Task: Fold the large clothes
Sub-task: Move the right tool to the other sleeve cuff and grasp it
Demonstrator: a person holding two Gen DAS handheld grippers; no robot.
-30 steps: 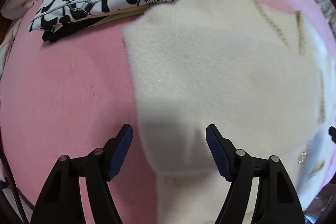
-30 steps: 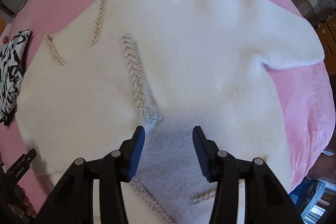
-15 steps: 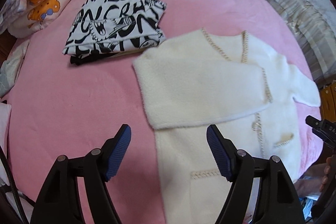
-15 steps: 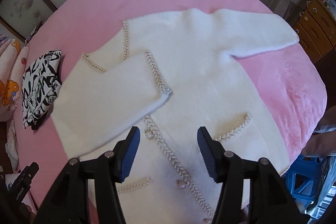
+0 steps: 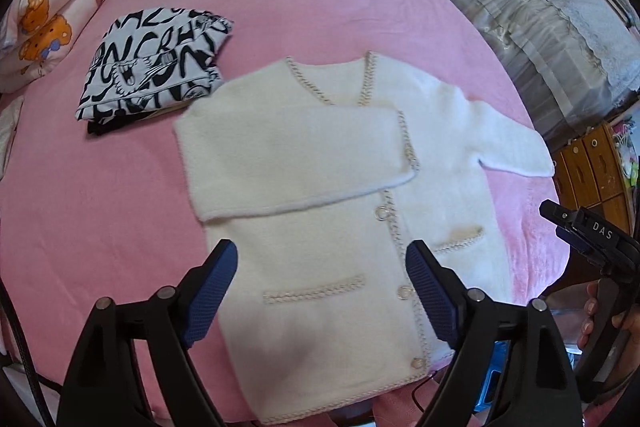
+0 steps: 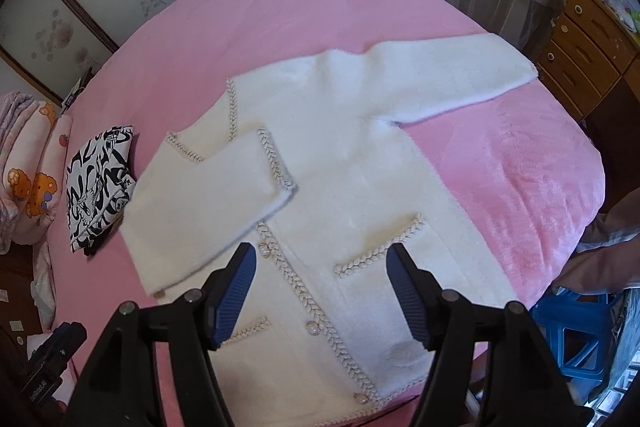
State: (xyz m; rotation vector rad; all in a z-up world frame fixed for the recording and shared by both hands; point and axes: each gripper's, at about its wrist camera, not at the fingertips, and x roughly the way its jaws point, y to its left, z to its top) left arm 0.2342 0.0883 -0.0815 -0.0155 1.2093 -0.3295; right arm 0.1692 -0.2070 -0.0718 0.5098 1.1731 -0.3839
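Cardigan [image 5: 320,227] on the pink bed [image 5: 100,207]: one sleeve folded in, the other still to fold.

Your cream cardigan lies flat, buttons up, with its left sleeve [image 5: 288,159] laid across the chest and its right sleeve [image 6: 448,79] stretched out toward the far right. Your left hand-held gripper [image 5: 320,291] and right hand-held gripper [image 6: 322,297] hover above the hem, jaws opening, nothing between them. Next, you likely need to reach the right cuff and bring it across. A folded black-and-white garment [image 5: 148,71] sits at far left.
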